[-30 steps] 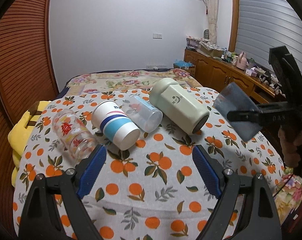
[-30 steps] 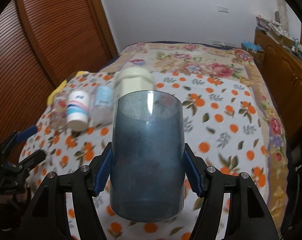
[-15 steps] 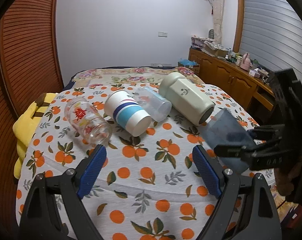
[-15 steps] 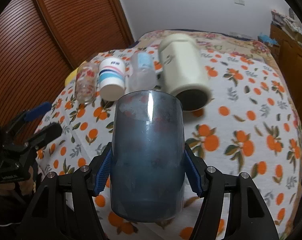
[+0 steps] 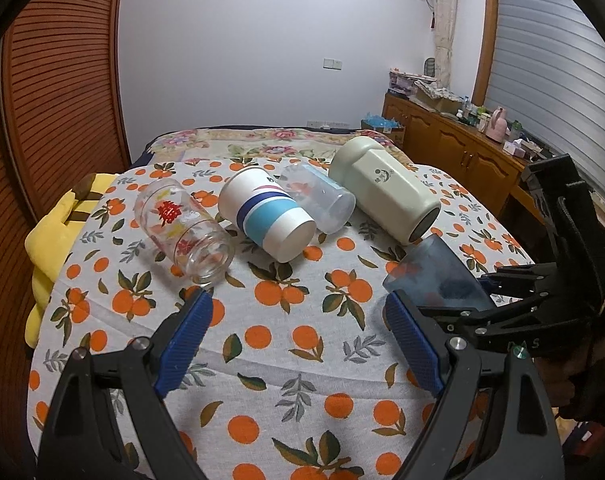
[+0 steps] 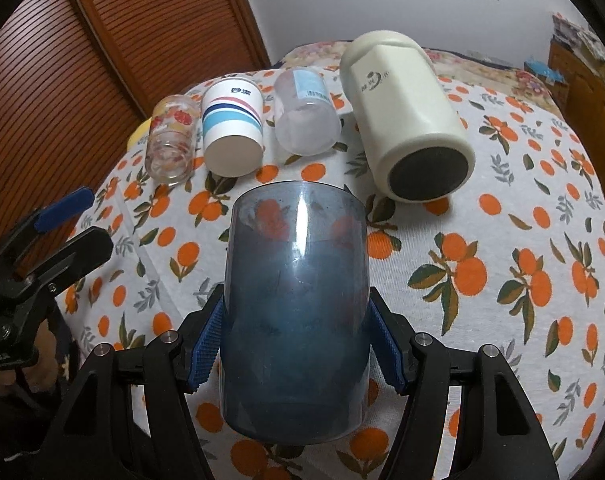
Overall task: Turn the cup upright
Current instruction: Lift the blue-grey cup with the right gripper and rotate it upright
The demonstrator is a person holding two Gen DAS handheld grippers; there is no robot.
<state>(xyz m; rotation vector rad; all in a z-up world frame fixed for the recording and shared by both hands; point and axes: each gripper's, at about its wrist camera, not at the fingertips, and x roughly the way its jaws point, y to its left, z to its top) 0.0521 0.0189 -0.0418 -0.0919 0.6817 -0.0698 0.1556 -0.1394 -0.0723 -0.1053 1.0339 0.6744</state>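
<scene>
Holding blue translucent cup (image 6: 296,312) at lower centre of right wrist view: your right gripper (image 6: 296,344) clamps its sidewalls, cup tilted over orange-print tablecloth (image 6: 522,280). Left gripper (image 5: 298,340) spread wide, empty, lower frame. Cup looks light, thin plastic, smooth, likely slippery; squeeze gently, keep pads mid-wall. Four other cups lie sideways, upper frame.

On the orange-patterned tablecloth (image 5: 302,344), four vessels lie on their sides in a row: printed glass jar (image 5: 184,230) leftmost, then striped paper cup (image 5: 266,216), clear plastic cup (image 5: 318,200), and pale green faceted tumbler (image 5: 382,194). The translucent blue plastic cup (image 6: 296,308) sits in front of the tumbler, between the right gripper (image 6: 296,350) fingers.
</scene>
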